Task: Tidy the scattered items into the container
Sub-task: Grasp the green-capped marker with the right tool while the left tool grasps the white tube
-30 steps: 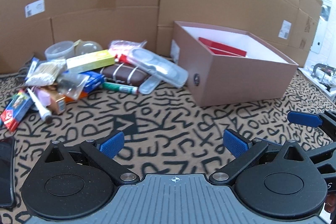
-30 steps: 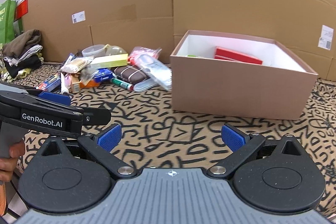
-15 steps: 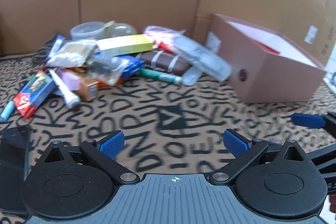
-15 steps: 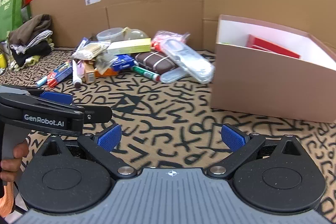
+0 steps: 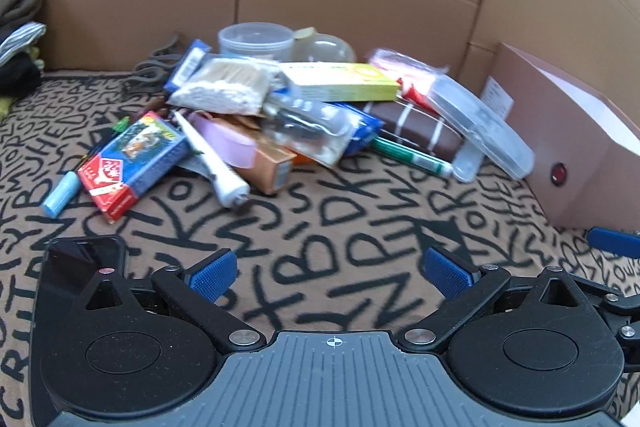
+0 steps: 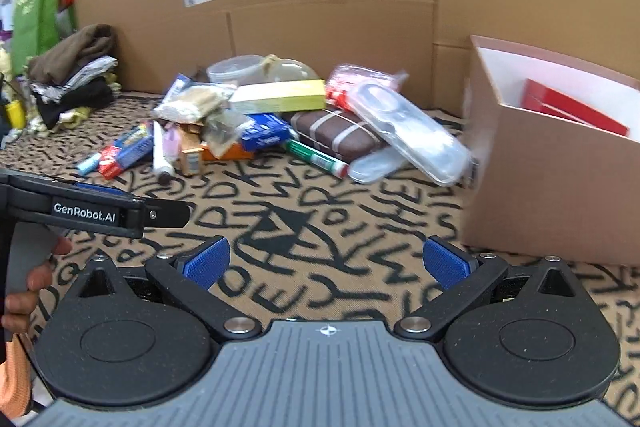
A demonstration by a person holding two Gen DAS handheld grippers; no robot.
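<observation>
Both sets of jaws stood wide apart and held nothing: the left gripper (image 5: 330, 273) hung over bare patterned cloth (image 5: 320, 211), and the right gripper (image 6: 326, 263) did the same further back. Over the last second both cameras had swung left, so the pile of scattered items (image 5: 280, 115) slid from the left edge toward the middle of the left wrist view, while the cardboard box (image 6: 552, 163) drifted off to the right. That read as a turn toward the pile, not toward the container.

Out from the jaws, the nearest pieces were the white tube (image 5: 212, 163) and the red-and-blue carton (image 5: 132, 163), then the green marker (image 5: 412, 157) and the clear plastic case (image 5: 476, 127) resting on a brown striped pouch (image 5: 412, 127). The pile lay on the cloth, just beside the box and outside it. A red flat item (image 6: 576, 111) lay inside the box; what else it held was hidden by its wall. The picture was smeared with motion, so which item the left gripper was lining up on was hard to call. A dark phone (image 5: 80, 263) lay just by its left finger.
</observation>
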